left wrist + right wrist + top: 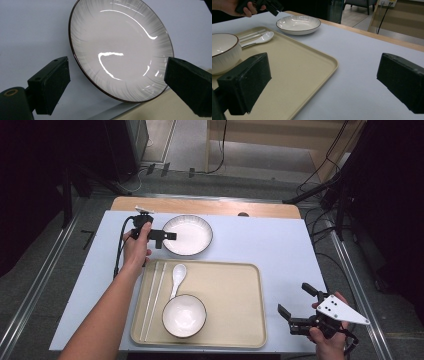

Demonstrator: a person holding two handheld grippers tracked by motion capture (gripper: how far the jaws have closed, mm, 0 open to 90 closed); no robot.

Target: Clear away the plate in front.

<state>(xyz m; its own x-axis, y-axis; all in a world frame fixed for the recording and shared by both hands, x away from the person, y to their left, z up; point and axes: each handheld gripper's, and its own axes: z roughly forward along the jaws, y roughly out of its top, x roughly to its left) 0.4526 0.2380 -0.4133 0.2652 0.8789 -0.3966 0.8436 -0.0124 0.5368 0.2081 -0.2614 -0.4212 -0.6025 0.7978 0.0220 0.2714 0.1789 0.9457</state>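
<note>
On pale blue tabletop [280, 245]: left gripper [167, 236] wide at shallow white dark-rimmed plate [187, 235], right gripper [295, 307] wide, empty.

Table [280, 245] carries plate [187, 235], tray [230, 290].

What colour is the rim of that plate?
Dark brown, a thin line around the white plate; clearest in the left gripper view.
</note>
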